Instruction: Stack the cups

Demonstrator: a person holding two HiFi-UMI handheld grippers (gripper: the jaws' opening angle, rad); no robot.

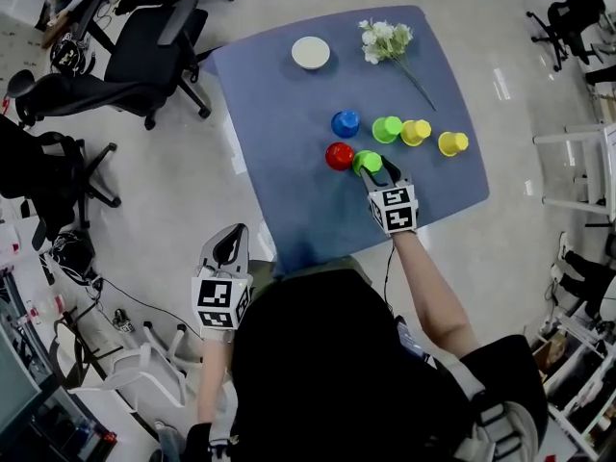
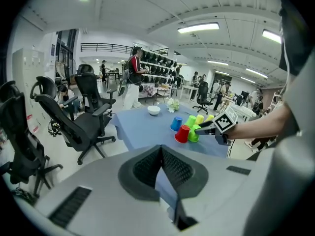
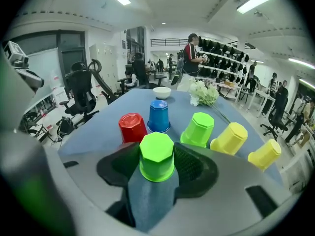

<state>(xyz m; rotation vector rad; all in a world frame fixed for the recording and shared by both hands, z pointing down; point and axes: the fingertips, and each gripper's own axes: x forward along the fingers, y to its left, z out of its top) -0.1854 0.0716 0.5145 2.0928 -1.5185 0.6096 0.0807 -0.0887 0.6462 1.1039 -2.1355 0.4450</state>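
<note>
Toward the front edge of the desk (image 1: 289, 200), a little right of its middle: near green cup (image 3: 156, 156), upside down, flat base facing up. Pinched on two opposite sides by the dark pads of the right gripper (image 1: 377, 169), jaws kept wide by the cup's body. Reaches in over the front edge, slanting down onto the blue top. Just beside that cup on its left, too close to tell whether touching: red cup (image 1: 339, 156), also inverted. Behind the red one, toward the desk's middle: blue cup (image 1: 346, 123). Running from there toward the right edge, in a loose row and all bottoms up: far green cup (image 1: 387, 129), inner yellow cup (image 1: 416, 132) just beside it, outer yellow cup (image 1: 452, 143) a bit apart. Near the far edge: white bowl (image 1: 311, 53); toward the far right corner: bunch of white flowers (image 1: 387, 41), stems pointing at the cups. Off the front left corner, over the floor and well apart from every cup: left gripper (image 1: 229, 246), jaws pressed together with nothing between them.
</note>
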